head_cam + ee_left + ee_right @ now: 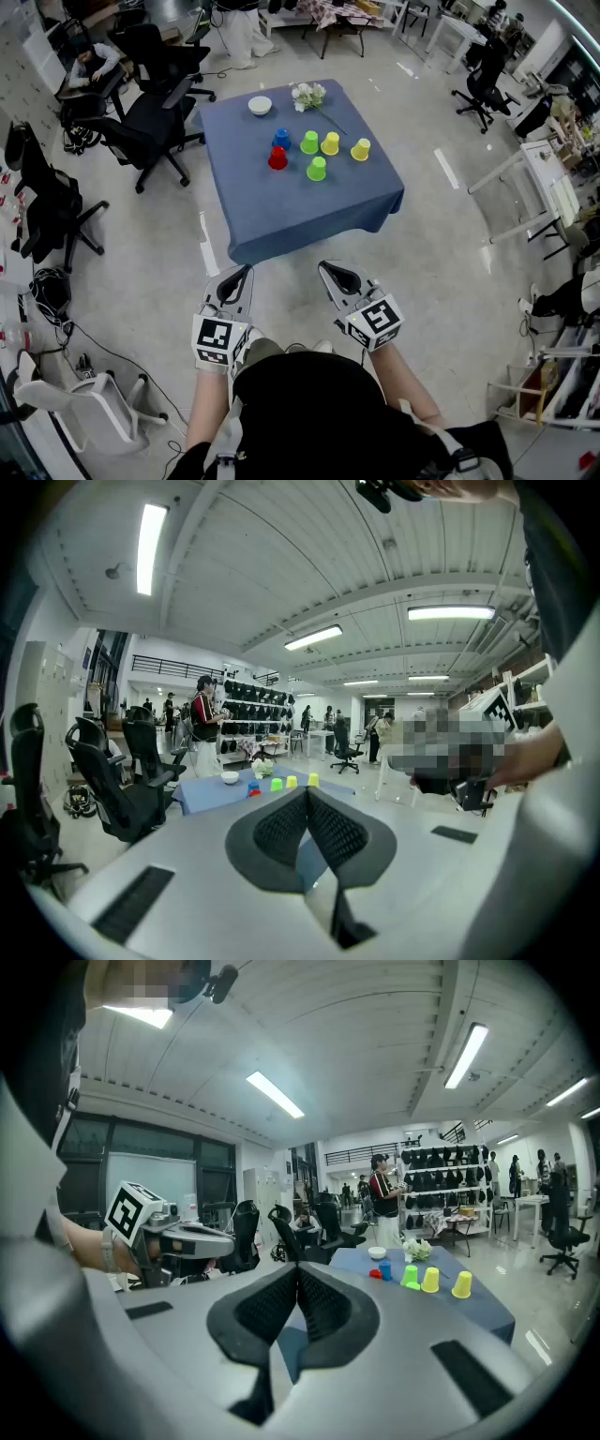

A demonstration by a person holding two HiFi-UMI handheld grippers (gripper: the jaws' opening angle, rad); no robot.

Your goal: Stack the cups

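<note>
Several upturned cups stand on the blue-clothed table (281,211): a blue cup (281,139), a red cup (277,157), two green cups (309,142) (317,168) and two yellow cups (330,142) (361,149). My left gripper (246,270) and right gripper (325,269) are held near my body, short of the table's near edge, both shut and empty. In the right gripper view the cups (430,1280) show far ahead to the right of the shut jaws. The left gripper view shows the cups (277,783) small above its shut jaws.
A white bowl (260,105) and a bunch of flowers (309,95) sit at the table's far side. Black office chairs (155,117) stand to its left, white tables (539,183) to the right. Cables lie on the floor at the left (56,309). People stand far off.
</note>
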